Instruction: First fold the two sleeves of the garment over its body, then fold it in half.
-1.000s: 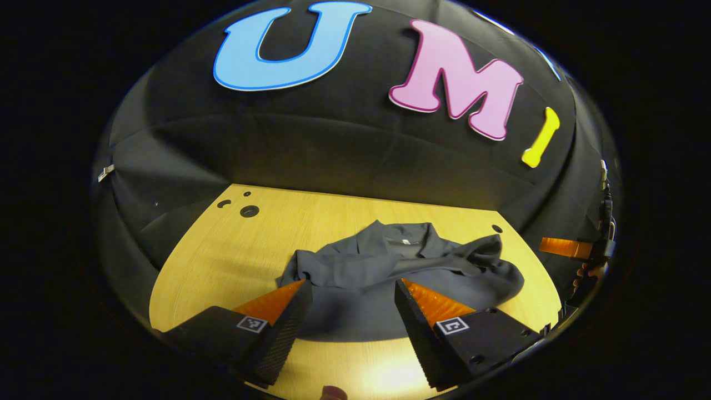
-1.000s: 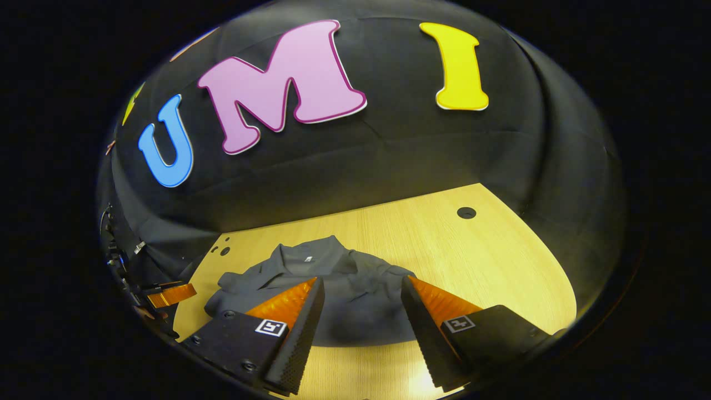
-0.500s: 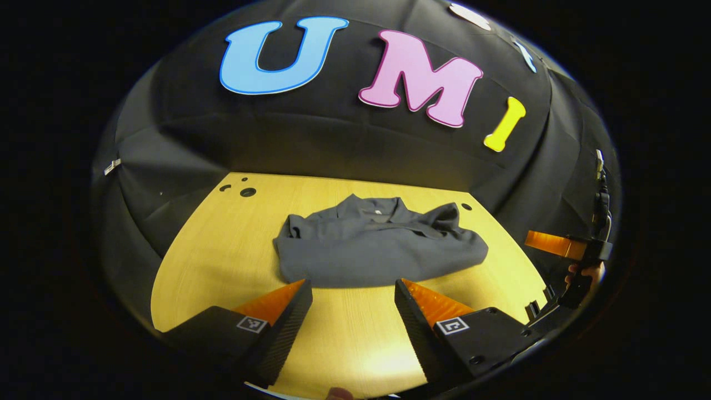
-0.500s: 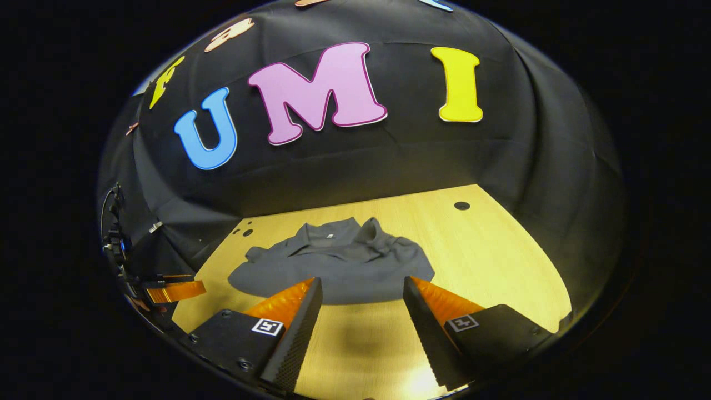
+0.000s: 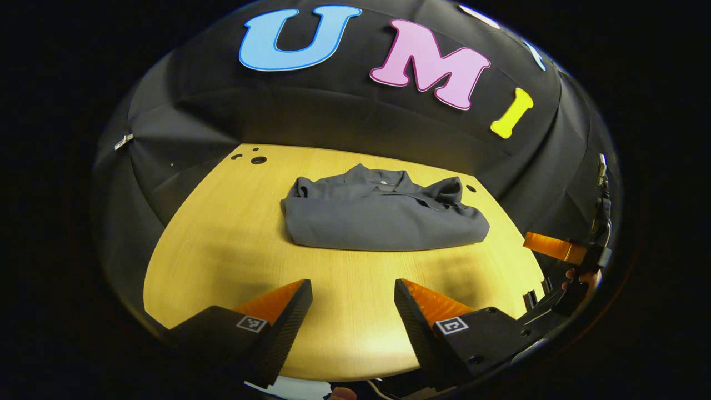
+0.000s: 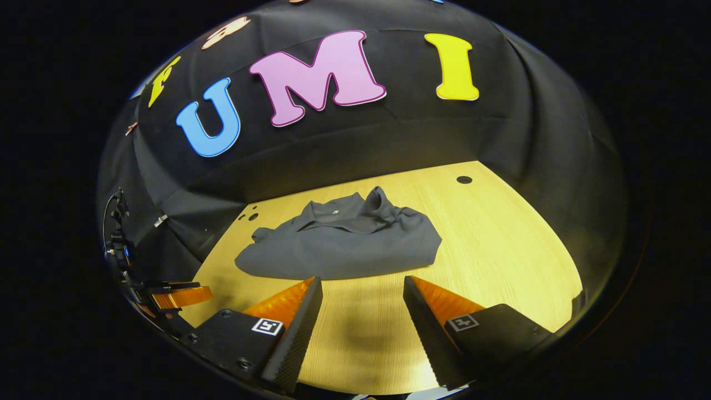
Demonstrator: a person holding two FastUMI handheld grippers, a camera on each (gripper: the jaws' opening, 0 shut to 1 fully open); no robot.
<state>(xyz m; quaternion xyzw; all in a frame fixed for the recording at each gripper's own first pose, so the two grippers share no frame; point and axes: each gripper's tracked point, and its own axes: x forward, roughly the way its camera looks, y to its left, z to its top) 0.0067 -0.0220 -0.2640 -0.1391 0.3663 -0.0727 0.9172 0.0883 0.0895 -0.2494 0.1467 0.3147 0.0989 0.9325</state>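
Both grippers, left gripper [image 5: 353, 289] and right gripper [image 6: 362, 286], hang released near the folded garment [image 5: 383, 219] on the bench [image 5: 222, 244]; folding looks finished.

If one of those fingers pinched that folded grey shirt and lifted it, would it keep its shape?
Probably not. The grey shirt looks like soft cloth with rumpled folds near its collar, so it would likely droop and unfold. It lies thin on the table, so it is probably light and slides when pushed.
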